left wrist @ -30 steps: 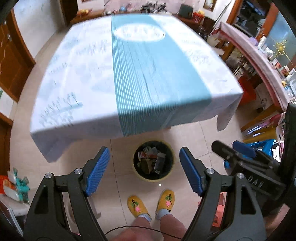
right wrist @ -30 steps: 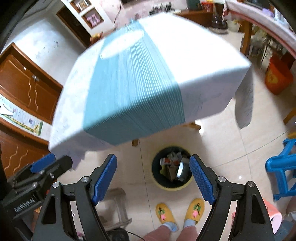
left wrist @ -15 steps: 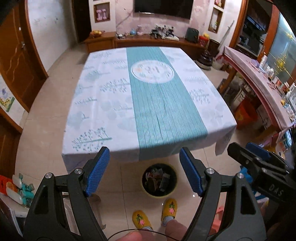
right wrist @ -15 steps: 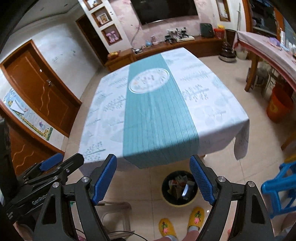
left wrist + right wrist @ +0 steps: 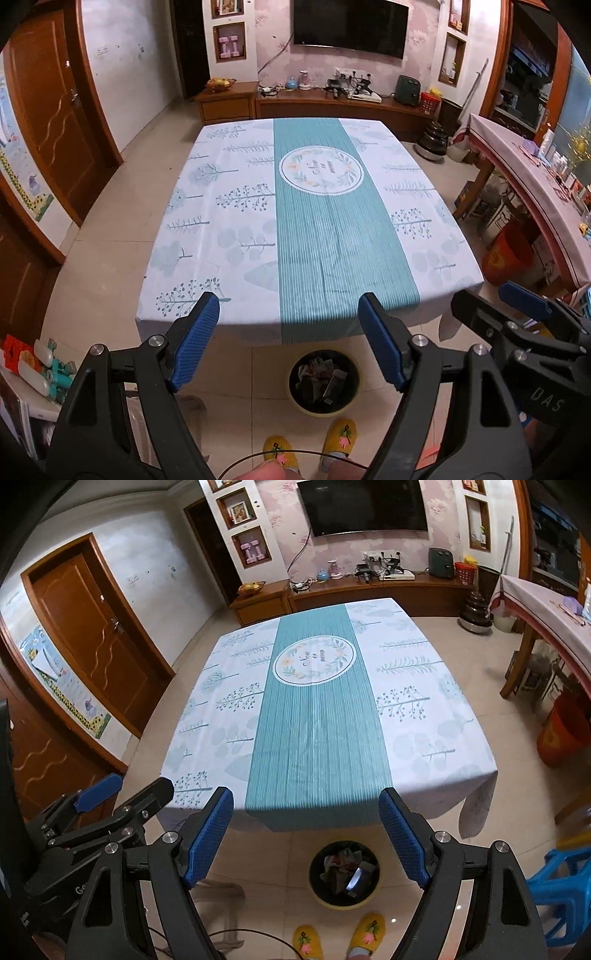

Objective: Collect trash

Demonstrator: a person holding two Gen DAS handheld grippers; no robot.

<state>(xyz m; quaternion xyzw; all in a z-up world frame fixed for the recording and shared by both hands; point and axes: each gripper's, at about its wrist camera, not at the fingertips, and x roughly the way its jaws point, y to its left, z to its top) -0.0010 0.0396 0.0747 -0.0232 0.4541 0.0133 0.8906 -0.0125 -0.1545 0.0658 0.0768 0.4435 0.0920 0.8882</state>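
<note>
My fingers [image 5: 288,339] gape wide, empty — trash in the bin [image 5: 324,382] looks light, crumpled; I'd pinch an edge.

The table [image 5: 236,325] legs are hidden under the hanging cloth. In the trash bin [image 5: 324,406], lower centre, the scraps are too small to identify. The yellow slippers [image 5: 341,439] are cut by the bottom edge in the left view. The blue stool [image 5: 554,890], lower right of the right view, is cut by the frame's rim. Lettering in the cloth's round emblem [image 5: 314,660] is unreadable.
</note>
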